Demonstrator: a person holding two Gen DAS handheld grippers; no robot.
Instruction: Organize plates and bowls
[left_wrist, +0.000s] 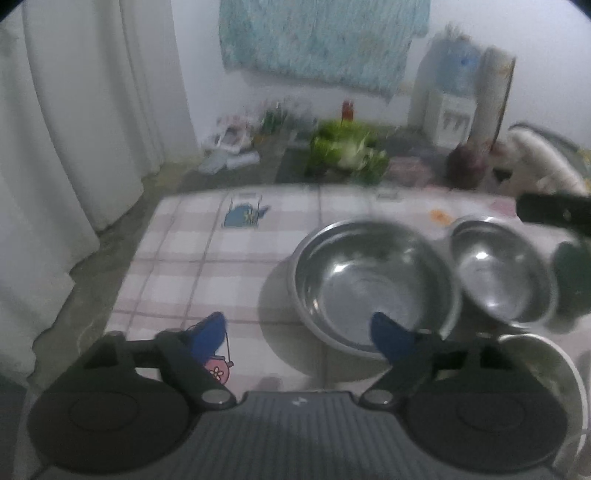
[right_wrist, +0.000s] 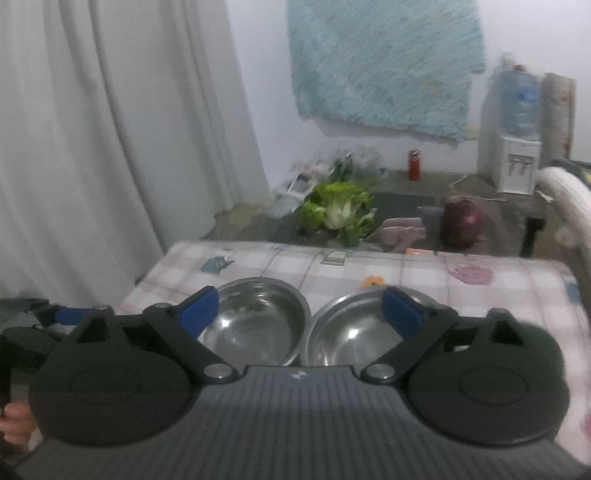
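Note:
Two steel bowls stand side by side on the checked tablecloth (left_wrist: 192, 266). The large bowl (left_wrist: 373, 284) is in the middle of the left wrist view, the smaller bowl (left_wrist: 502, 269) to its right. A white bowl (left_wrist: 546, 369) sits at the lower right. My left gripper (left_wrist: 299, 334) is open over the cloth, its right finger (left_wrist: 391, 339) at the large bowl's near rim, nothing between the pads. In the right wrist view my right gripper (right_wrist: 301, 314) is open above both bowls, the large (right_wrist: 258, 325) and the smaller (right_wrist: 351, 332), holding nothing.
A blurred dark green round thing (left_wrist: 572, 280) lies right of the smaller bowl. Beyond the table's far edge, a cabbage (right_wrist: 336, 210), a red bottle (right_wrist: 413, 164) and a water dispenser (right_wrist: 517, 147) are on the floor. White curtains (right_wrist: 110, 129) hang at left. A hand (right_wrist: 14, 424) shows at lower left.

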